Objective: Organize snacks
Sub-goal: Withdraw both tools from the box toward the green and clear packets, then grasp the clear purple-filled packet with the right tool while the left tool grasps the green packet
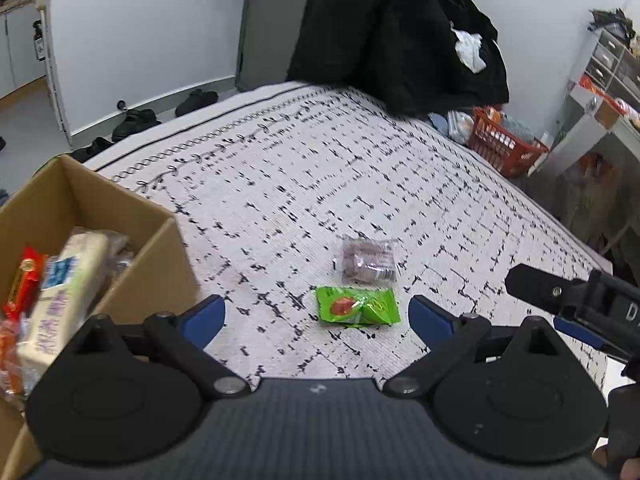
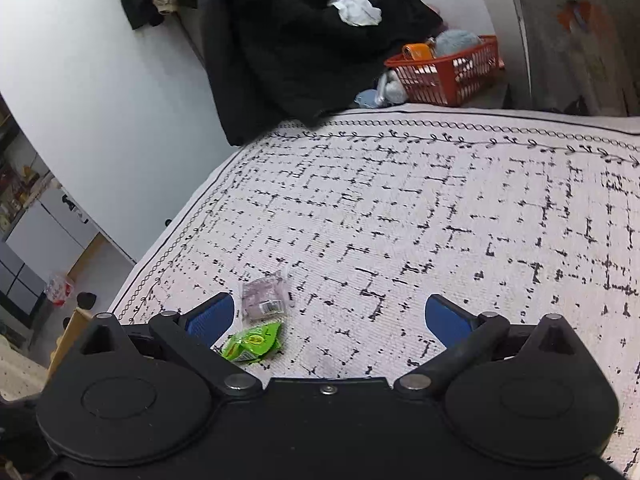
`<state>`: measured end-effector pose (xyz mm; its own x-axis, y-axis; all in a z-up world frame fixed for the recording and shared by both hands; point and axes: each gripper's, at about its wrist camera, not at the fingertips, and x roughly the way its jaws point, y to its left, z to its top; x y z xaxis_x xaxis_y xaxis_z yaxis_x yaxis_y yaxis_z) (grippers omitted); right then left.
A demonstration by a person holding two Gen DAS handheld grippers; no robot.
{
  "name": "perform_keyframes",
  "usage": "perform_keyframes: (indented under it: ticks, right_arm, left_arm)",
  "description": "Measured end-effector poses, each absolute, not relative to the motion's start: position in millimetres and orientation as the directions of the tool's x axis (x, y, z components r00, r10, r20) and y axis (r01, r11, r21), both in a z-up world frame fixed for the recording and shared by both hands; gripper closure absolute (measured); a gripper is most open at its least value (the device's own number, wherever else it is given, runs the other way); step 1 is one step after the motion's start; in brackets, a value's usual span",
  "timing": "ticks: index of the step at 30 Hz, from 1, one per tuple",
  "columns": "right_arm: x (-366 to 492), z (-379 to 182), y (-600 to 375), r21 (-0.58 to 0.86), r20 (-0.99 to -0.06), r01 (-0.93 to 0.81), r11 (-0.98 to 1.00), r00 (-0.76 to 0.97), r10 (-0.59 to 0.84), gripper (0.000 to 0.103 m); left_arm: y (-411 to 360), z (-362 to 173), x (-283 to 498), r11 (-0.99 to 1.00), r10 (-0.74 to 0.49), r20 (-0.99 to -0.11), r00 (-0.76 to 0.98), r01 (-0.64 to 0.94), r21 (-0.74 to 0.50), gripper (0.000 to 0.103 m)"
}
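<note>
A green snack packet (image 1: 358, 306) lies on the patterned white cloth, with a clear packet of purplish snacks (image 1: 369, 259) just beyond it. My left gripper (image 1: 317, 316) hangs open over the cloth, the green packet lying between and just ahead of its blue pads. A cardboard box (image 1: 120, 216) at the left holds several snacks, among them a pale wrapped bar (image 1: 68, 296). My right gripper (image 2: 329, 318) is open and empty; the green packet (image 2: 253, 342) and the clear packet (image 2: 265, 298) lie by its left finger (image 2: 212, 318). The right gripper's arm (image 1: 576, 304) shows at the left view's right edge.
A black coat (image 1: 396, 36) is piled at the far end of the cloth. A red basket (image 2: 448, 68) with items stands beyond the cloth on the floor. Shoes (image 1: 134, 120) lie along the wall. Shelves and drawers (image 1: 608, 64) stand at the right.
</note>
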<state>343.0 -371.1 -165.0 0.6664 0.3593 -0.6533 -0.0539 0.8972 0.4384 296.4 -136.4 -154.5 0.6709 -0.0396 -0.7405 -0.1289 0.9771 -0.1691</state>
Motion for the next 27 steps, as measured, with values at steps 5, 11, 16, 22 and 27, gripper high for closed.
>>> perform_keyframes:
  ticks: [5, 11, 16, 22, 27]
  right_arm:
    - [344, -170, -375, 0.452, -0.658, -0.038, 0.891, 0.661, 0.361, 0.0]
    - [348, -177, -373, 0.455, -0.672, -0.031, 0.89, 0.644, 0.366, 0.0]
    - [353, -183, -372, 0.452, -0.687, -0.021, 0.892, 0.63, 0.363, 0.0]
    - [359, -189, -370, 0.449, -0.7, -0.006, 0.894, 0.62, 0.355, 0.0]
    - [363, -195, -373, 0.445, -0.71, 0.013, 0.895, 0.615, 0.344, 0.0]
  left_arm:
    - [-143, -171, 307, 0.983, -0.034, -0.756, 0.653, -0.114, -0.142, 0.008]
    - [-147, -196, 322, 0.991, -0.008, -0.786, 0.618, -0.098, -0.087, 0.011]
    - [-148, -212, 333, 0.994, 0.004, -0.802, 0.597, -0.093, -0.065, 0.011]
    - [-154, -220, 346, 0.997, 0.012, -0.787, 0.616, -0.067, -0.038, 0.011]
    - [-162, -221, 352, 0.999, -0.014, -0.756, 0.654, -0.015, -0.032, 0.011]
